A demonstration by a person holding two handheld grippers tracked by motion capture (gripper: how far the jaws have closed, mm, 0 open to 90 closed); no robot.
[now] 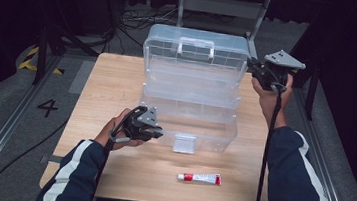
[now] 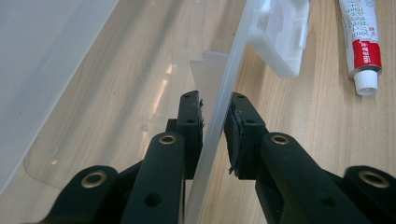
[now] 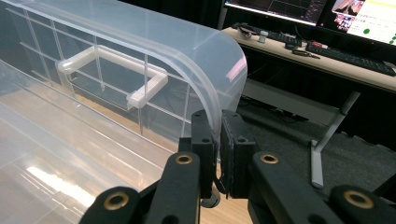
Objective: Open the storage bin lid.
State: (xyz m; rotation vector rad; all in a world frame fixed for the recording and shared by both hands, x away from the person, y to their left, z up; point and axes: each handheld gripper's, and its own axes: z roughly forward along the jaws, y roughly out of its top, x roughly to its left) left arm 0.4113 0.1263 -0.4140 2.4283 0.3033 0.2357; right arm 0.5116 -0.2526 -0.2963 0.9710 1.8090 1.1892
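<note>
Standing open near the middle of the table (image 1: 108, 173), took up most of the far half: one clear plastic box (image 1: 189, 126), with its lid (image 1: 196, 52) tipped up at the back. Carried one white handle (image 1: 196, 47) on the lid and one white latch (image 1: 184, 144) on the front wall.

Pinched the front wall near its left corner with the left gripper (image 2: 213, 126), jaws nearly closed, thin plastic between the pads. Clamped the right edge of the raised lid with the right gripper (image 3: 217, 140), jaws likewise drawn tight on the curved rim.

Could have gone wrong in a few ways, by judgement only: slick, thin plastic sliding out of either pinch; lid dropping shut if the right grip failed; light box skating across the wood or tipping if the two hands pulled unevenly; wall flexing or cracking under too hard a squeeze.

Lay well apart from the box, near the front edge: one red and white tube (image 1: 199, 177), cap on.

Counted: one box, one lid, one handle, one latch, one tube, two grippers, one table.
</note>
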